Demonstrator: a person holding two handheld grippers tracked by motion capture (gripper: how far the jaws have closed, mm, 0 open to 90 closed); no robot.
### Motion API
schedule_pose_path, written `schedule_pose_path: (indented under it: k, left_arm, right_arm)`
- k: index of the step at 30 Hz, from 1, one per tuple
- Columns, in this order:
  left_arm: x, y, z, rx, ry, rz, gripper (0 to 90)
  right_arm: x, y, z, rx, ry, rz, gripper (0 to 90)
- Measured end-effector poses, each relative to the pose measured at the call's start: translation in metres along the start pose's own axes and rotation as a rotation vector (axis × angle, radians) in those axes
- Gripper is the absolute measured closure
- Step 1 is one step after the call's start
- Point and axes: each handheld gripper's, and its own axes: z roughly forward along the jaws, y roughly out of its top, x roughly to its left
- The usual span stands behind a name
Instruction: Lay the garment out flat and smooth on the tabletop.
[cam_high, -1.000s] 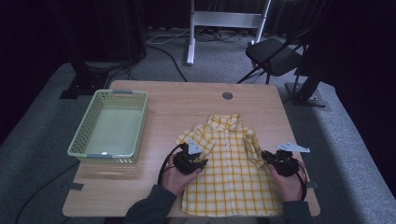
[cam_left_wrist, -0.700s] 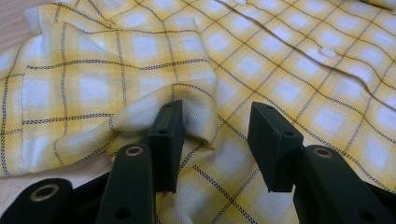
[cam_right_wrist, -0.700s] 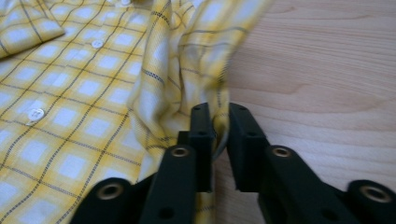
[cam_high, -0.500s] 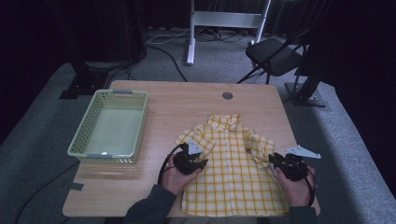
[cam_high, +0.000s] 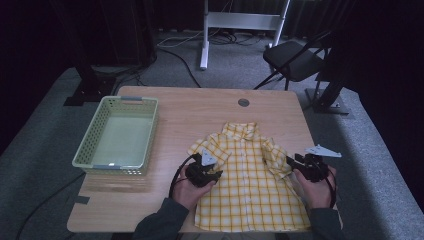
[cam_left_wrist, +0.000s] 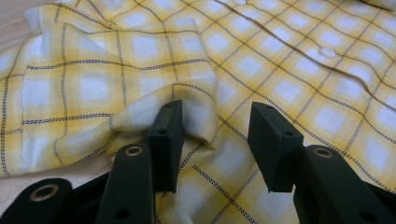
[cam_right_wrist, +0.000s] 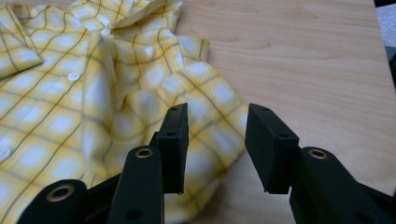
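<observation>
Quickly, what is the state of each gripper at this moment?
Left gripper: open, jaws on either side of a fold of the shirt, not clamped.
Right gripper: open, jaws over the shirt's sleeve, holding nothing.

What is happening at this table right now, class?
A person works on a yellow checked shirt spread flat on the wooden table, holding a gripper in each hand. The left gripper is open, its jaws straddling a raised fold of the shirt's sleeve. The right gripper is open too, poised over the other sleeve near the table's edge. Neither has closed on the cloth. A pale green basket sits to the left, with nothing seen in it.
</observation>
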Motion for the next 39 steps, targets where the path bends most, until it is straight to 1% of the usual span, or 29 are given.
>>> schedule_pose_path:
  k: [4,12,14,16,18,21,26,35,39]
  left_arm:
    - [0.0,0.0,0.0,-0.004,0.001,-0.004,56.2]
    - [-0.001,0.0,0.0,-0.002,0.006,0.006,55.8]
    - [-0.001,-0.001,0.0,-0.002,0.006,0.005,55.8]
    - [-0.001,-0.001,0.0,-0.002,0.006,0.005,55.8]
    - [-0.001,-0.001,0.0,-0.003,0.006,0.004,55.8]
    - [-0.001,-0.001,0.0,-0.004,0.006,0.004,55.8]
    - [-0.002,-0.001,0.0,-0.003,0.006,0.006,55.8]
    - [-0.002,-0.001,0.0,-0.003,0.009,0.008,55.8]
    - [-0.002,-0.001,0.0,-0.003,0.01,0.008,55.9]
  right_arm:
    - [0.001,0.008,0.013,0.013,0.022,-0.016,57.1]
    - [0.005,0.017,0.036,0.038,0.043,-0.025,56.4]
    - [0.004,0.019,0.041,0.063,0.035,-0.034,62.5]
    - [0.004,0.019,0.046,0.087,0.026,-0.046,65.3]
    - [0.002,0.018,0.049,0.097,0.022,-0.036,68.0]
    - [-0.002,0.016,0.049,0.102,0.018,-0.017,72.0]
    - [-0.011,0.013,0.044,0.106,-0.011,0.02,75.9]
    - [-0.023,0.001,0.029,0.109,-0.047,0.043,75.6]
    - [-0.028,-0.004,0.021,0.121,-0.054,0.065,74.2]
